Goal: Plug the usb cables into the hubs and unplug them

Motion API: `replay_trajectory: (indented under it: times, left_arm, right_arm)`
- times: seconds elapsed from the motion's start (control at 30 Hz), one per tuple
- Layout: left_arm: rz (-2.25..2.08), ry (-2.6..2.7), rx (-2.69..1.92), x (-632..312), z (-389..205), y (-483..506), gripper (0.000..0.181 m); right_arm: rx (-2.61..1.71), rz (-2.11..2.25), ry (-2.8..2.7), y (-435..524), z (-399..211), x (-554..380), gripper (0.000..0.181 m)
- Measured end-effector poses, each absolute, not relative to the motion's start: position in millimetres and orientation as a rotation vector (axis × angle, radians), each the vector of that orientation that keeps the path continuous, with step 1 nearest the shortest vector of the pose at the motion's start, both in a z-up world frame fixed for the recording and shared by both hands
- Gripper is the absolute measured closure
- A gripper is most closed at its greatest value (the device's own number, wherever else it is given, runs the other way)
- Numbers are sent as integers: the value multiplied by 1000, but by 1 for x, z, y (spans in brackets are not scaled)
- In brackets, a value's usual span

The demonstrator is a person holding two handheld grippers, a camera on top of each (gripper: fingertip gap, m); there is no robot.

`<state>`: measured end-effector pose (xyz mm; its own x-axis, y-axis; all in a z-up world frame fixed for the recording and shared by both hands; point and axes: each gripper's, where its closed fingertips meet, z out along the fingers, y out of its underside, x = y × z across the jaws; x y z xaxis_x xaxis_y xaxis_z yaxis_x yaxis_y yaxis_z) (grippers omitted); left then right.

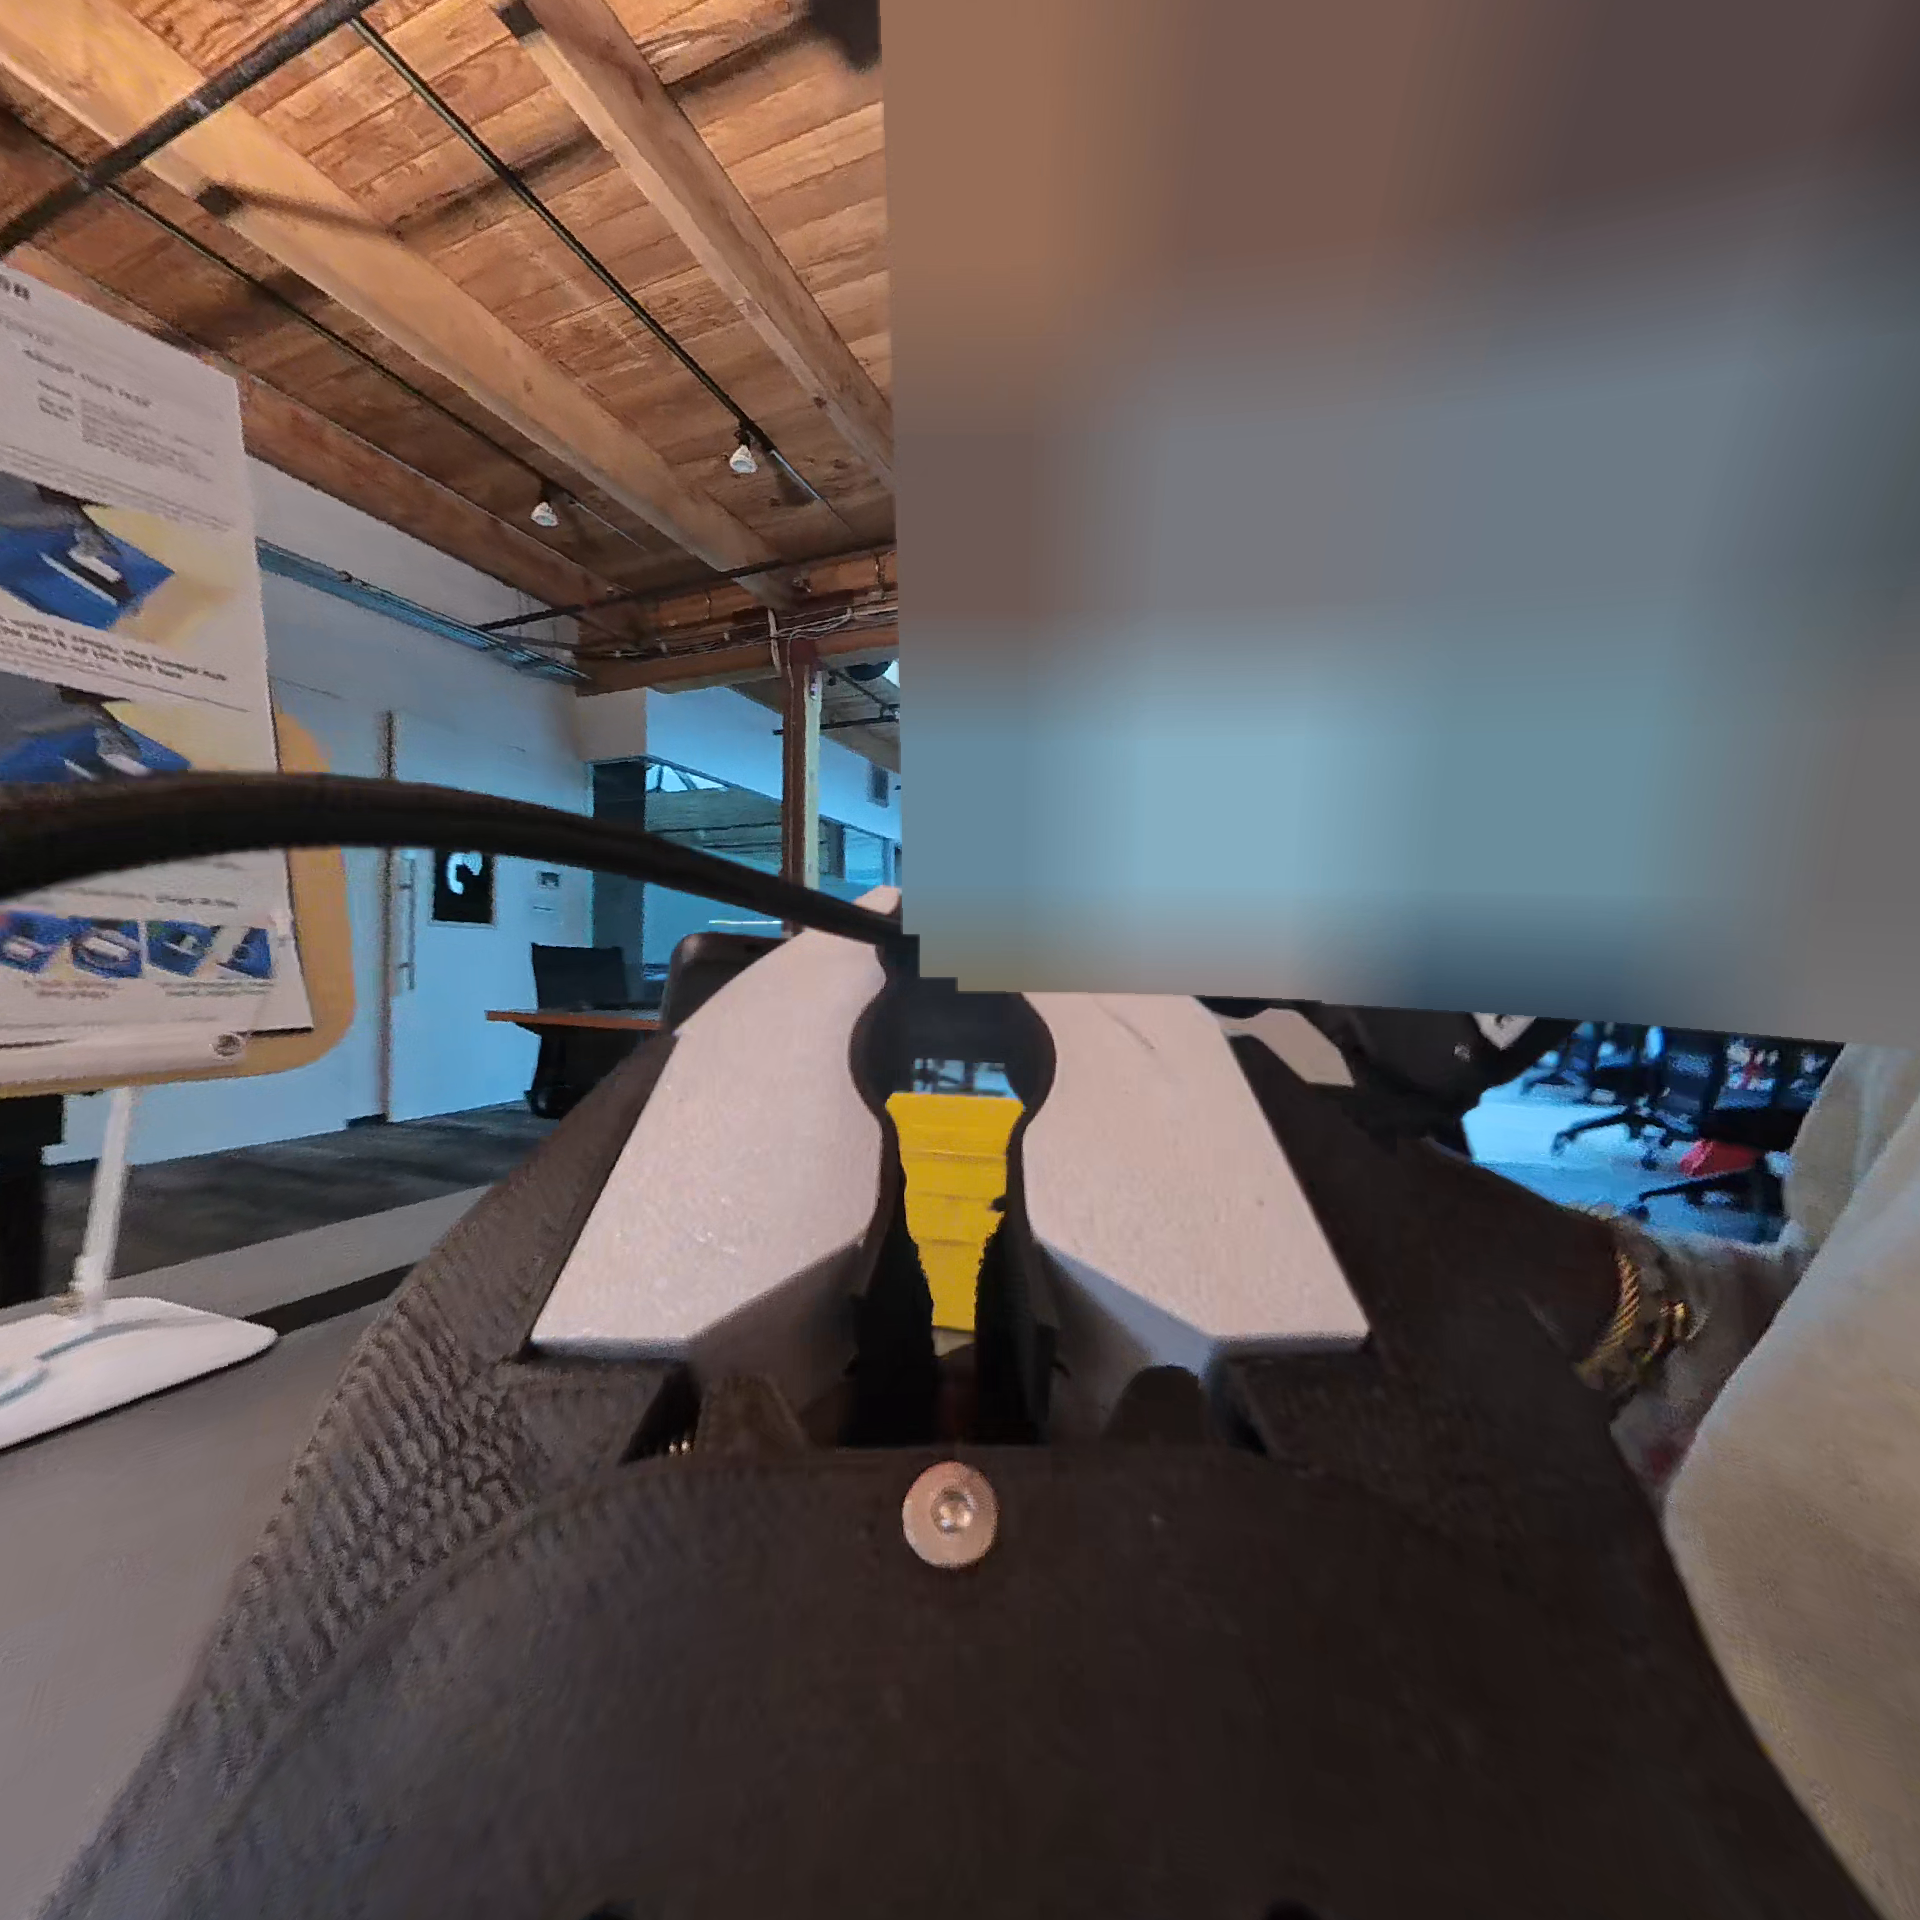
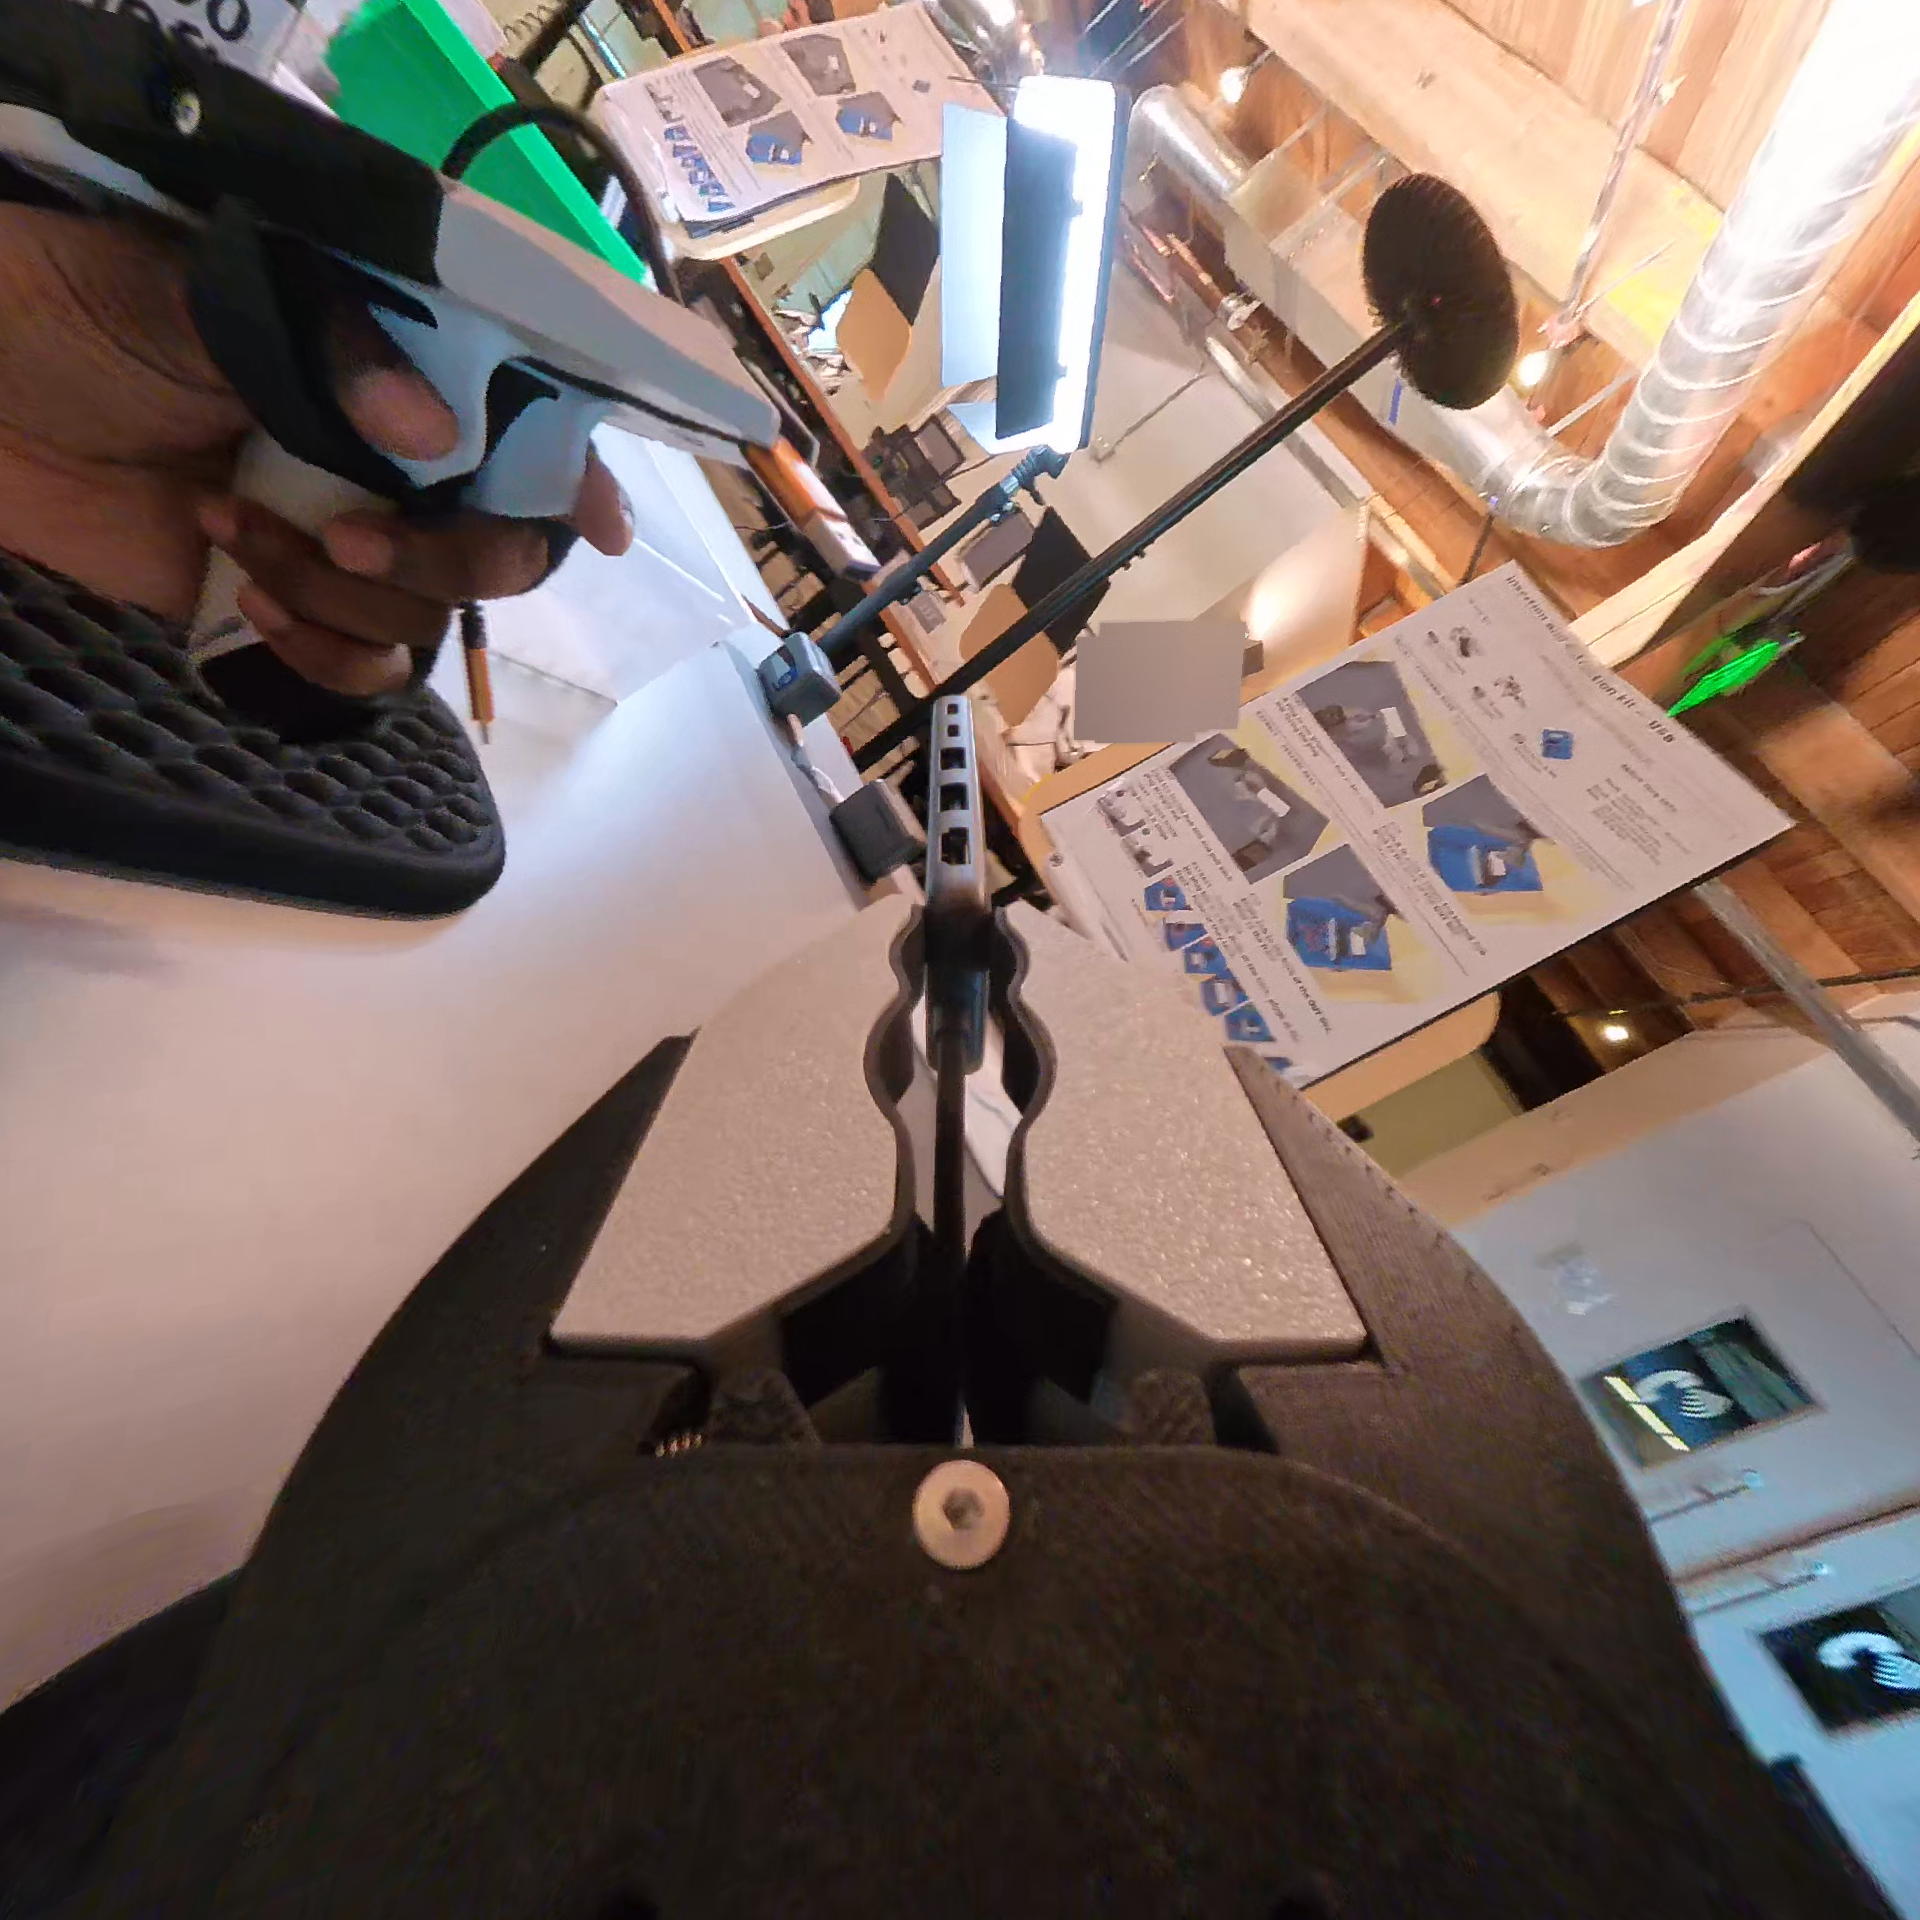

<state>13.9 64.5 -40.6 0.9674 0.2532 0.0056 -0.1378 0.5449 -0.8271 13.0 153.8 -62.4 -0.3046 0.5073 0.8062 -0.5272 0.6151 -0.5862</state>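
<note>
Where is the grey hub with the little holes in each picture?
Left wrist view: the hub is not in it.
Right wrist view: the grey hub stands in the middle, its lower end pinched in the jaws of the right gripper.
Shared landmark: the poster with blue pictures, at the left edge of the left wrist view and on the right of the right wrist view.
</note>
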Motion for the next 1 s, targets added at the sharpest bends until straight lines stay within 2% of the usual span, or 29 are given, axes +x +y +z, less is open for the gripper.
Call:
replay_trajectory:
  times: [0.03,0.3,0.57,0.8,1.0]
  left_arm:
    - [261,-112,-985,15,-41,65,167]
    - [494,237,-1285,31,-68,77,167]
    - [160,647,-1657,42,-94,66,167]
    - [143,815,-1880,48,-120,47,167]
    - [57,903,-1985,52,-143,40,167]
  right_arm:
    - [6,1043,-1611,153,-65,12,170]
    - [-207,1497,-2161,144,-112,19,170]
    - [-283,2125,-2585,118,-133,39,170]
    - [-22,2086,-2900,79,-161,36,170]
    - [-1,2122,-3028,74,-165,38,170]
